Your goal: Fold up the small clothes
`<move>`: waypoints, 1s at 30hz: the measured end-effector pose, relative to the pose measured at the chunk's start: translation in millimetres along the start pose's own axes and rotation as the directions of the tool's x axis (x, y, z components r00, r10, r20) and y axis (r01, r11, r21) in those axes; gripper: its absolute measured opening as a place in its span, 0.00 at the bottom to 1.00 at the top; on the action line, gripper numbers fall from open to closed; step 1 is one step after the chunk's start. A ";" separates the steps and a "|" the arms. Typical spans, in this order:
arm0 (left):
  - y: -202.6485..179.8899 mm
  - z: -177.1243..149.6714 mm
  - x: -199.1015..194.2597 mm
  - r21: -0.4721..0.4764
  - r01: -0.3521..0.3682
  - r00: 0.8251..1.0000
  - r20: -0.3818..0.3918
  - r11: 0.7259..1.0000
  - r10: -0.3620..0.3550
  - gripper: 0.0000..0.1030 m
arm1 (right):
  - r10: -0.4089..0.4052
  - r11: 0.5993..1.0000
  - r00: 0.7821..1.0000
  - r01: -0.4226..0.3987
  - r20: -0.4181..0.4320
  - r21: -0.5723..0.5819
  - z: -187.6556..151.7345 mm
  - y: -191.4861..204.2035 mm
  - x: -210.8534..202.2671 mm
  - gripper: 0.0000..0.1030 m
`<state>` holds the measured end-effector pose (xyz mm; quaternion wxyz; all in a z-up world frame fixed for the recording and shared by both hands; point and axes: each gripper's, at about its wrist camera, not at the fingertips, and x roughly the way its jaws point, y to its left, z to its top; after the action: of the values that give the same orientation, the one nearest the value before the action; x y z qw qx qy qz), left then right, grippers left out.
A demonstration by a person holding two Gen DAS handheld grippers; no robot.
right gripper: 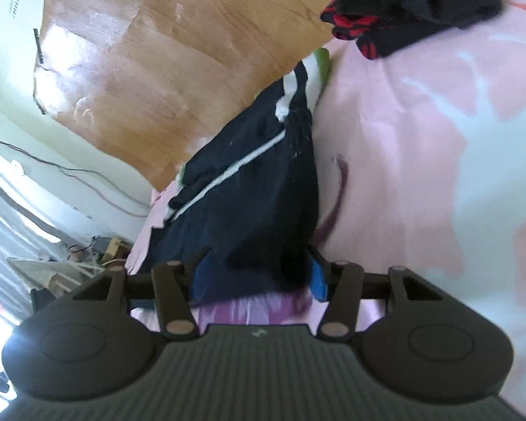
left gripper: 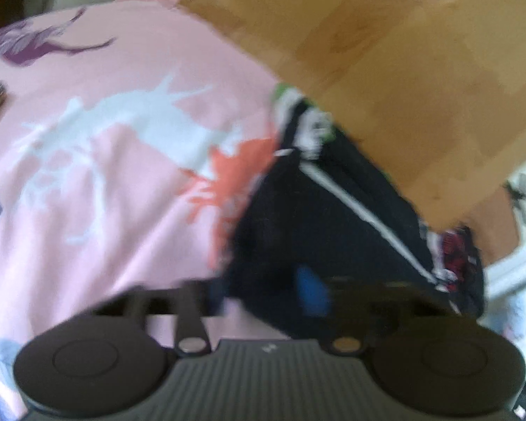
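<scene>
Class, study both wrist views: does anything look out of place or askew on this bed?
Yes. The black garment lies at the edge of the pink sheet, one striped end reaching past it over the wooden floor. A black and red heap sits crumpled and unfolded farther along the bed.

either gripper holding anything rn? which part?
Right gripper: the dark white-striped garment lies between its blue pads at the near edge. Left gripper: at the same garment; too blurred to tell.
</scene>
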<state>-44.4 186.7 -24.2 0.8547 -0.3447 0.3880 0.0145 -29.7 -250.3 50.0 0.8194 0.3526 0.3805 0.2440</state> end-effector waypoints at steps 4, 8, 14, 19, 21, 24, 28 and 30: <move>10.6 2.8 -4.9 -0.073 0.027 0.999 -0.022 0.997 -0.029 0.13 | -0.043 0.999 0.999 0.043 -0.015 -0.011 2.9 1.7 8.8 0.19; -1.0 -2.0 -33.9 -0.019 0.042 0.999 0.009 0.999 -0.042 0.12 | -0.035 0.995 0.999 0.037 0.019 -0.088 -0.7 15.9 -15.5 0.16; -8.5 -20.8 -81.4 0.043 0.047 0.999 0.014 0.998 -0.047 0.12 | -0.033 0.979 0.998 0.023 -0.046 -0.202 -18.1 38.3 -59.9 0.15; 8.9 -69.1 -98.0 0.081 0.010 0.999 -0.053 0.997 -0.006 0.19 | -0.047 0.973 0.982 0.005 -0.181 -0.229 -52.7 27.2 -83.6 0.21; 14.6 -76.6 -98.7 0.100 -0.052 0.997 -0.053 0.994 0.057 0.22 | -0.081 0.972 0.978 0.034 -0.194 -0.234 -52.7 17.6 -86.4 0.31; 23.7 -57.7 -110.0 0.075 -0.097 0.995 0.019 0.992 0.096 0.24 | -0.158 0.965 0.981 0.131 -0.108 -0.225 -18.4 3.8 -99.7 0.33; -1.8 -15.3 -115.8 0.138 -0.096 0.989 0.122 0.986 0.079 0.24 | -0.164 0.956 0.985 0.174 0.061 -0.235 32.4 12.6 -104.6 0.33; -32.0 9.6 -101.3 0.210 -0.083 0.988 0.149 0.974 0.052 0.29 | -0.139 0.947 0.985 0.161 0.099 -0.276 50.9 23.3 -84.6 0.35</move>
<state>-99.5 192.7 66.9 0.9115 -0.2345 0.3368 0.0259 -42.4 -312.1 129.5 0.8919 0.2111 0.3348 0.2188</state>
